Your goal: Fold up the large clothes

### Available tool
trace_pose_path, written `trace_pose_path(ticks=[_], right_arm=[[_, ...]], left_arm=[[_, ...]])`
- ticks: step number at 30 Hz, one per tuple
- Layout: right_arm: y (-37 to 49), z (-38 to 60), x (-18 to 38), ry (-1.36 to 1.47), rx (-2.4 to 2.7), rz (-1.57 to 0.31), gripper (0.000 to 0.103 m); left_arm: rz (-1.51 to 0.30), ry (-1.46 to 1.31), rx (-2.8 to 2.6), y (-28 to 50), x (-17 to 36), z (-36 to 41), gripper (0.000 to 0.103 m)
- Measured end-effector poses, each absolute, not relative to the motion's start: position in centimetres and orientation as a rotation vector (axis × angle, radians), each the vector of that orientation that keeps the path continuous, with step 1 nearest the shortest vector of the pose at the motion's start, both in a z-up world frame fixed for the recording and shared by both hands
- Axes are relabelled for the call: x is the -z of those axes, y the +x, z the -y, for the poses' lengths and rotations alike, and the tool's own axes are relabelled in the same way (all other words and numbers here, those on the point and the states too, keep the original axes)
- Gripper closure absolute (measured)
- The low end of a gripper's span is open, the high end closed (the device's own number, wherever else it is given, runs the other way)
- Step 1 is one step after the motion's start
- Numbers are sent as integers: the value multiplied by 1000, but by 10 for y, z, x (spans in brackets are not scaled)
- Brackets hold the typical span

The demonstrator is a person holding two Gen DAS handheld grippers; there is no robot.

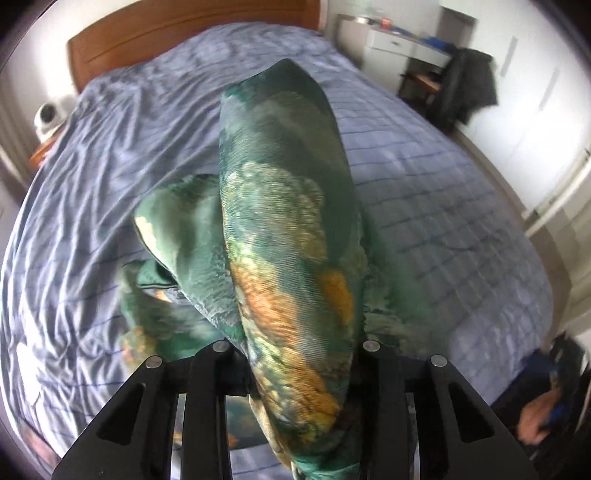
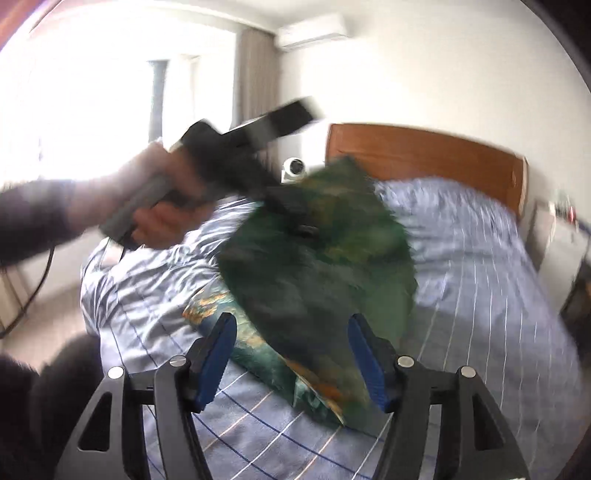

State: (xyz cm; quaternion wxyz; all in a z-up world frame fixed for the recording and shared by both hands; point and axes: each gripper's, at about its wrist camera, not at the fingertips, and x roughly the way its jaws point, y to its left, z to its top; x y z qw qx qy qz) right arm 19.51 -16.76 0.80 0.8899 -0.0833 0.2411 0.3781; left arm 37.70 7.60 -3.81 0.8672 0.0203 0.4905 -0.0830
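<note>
A large green garment (image 1: 280, 236) with orange and cream flower prints hangs from my left gripper (image 1: 295, 354), which is shut on it and holds it up above the bed (image 1: 424, 206). The cloth drapes over and hides the left fingertips. In the right wrist view the garment (image 2: 317, 266) is blurred, lifted in the middle, with its lower part resting on the bed (image 2: 480, 266). The left gripper (image 2: 291, 218) shows there, held in a hand and buried in the cloth. My right gripper (image 2: 291, 350) is open and empty, its blue pads (image 2: 218, 350) just in front of the hanging cloth.
The bed has a blue striped, wrinkled sheet and a wooden headboard (image 1: 177, 33). A white round device (image 1: 46, 118) sits on a bedside stand. A white desk (image 1: 399, 44) and a chair with dark clothing (image 1: 465, 85) stand to the right. A window with a curtain (image 2: 255, 81) is left.
</note>
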Motion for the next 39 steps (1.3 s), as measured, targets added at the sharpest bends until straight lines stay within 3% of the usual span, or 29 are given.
trace_pose_path(ticks=[3, 8, 10, 18, 24, 33, 39], right_arm=[[215, 175, -5, -160, -730, -536, 39], [253, 155, 4, -186, -742, -633, 64], [263, 139, 9, -211, -749, -658, 68], [284, 67, 52, -313, -761, -678, 68], [304, 50, 114, -326, -737, -883, 68], [315, 44, 123, -281, -713, -961, 69], [350, 37, 71, -184, -715, -1053, 69]], left_arm=[[-1035, 36, 113, 377, 55, -104, 70], [-1062, -71, 27, 380, 83, -153, 70], [-1067, -127, 16, 381, 91, -169, 69], [-1073, -229, 42, 373, 124, -191, 65], [-1067, -341, 74, 370, 157, -208, 56], [-1042, -348, 78, 370, 172, -208, 54], [-1040, -363, 82, 372, 176, -211, 53]])
